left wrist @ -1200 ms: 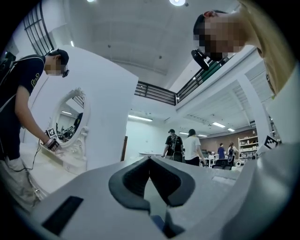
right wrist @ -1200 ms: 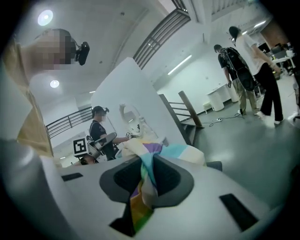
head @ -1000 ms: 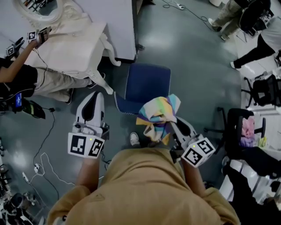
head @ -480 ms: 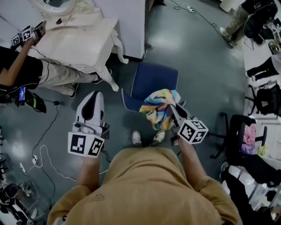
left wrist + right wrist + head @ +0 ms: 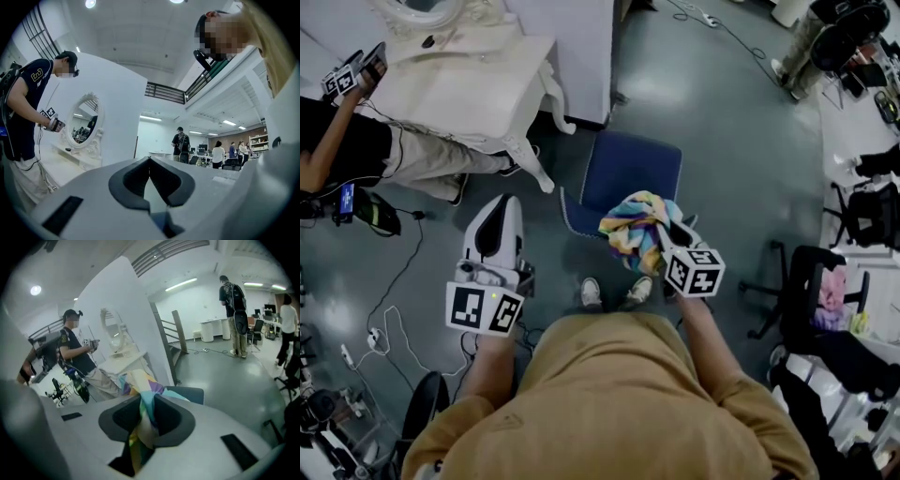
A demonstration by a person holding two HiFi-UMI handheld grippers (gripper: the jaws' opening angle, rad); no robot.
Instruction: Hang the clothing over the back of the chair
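Over near edge of blue padded chair (image 5: 623, 169): right tongs (image 5: 664, 232) clamp bunched rainbow-striped cloth (image 5: 630, 223), jaws just loosening; left tongs (image 5: 497, 214) together, empty. Risk: bundle drops onto seat undraped.

I read the chair (image 5: 623, 173) at centre, directly ahead of my shoes (image 5: 591, 294) on the floor (image 5: 731, 141). The clothing (image 5: 633, 225) is bunched over the chair's near right edge, between the jaws of the right gripper (image 5: 664, 232), which have just been opening. The left gripper (image 5: 500, 208) is left of the chair, well apart from it. The counter (image 5: 459, 84) lies beyond it, far left, with a mirror (image 5: 422, 11) on it and a person (image 5: 356, 150) at its left side. An office chair (image 5: 811, 281) stands at right.
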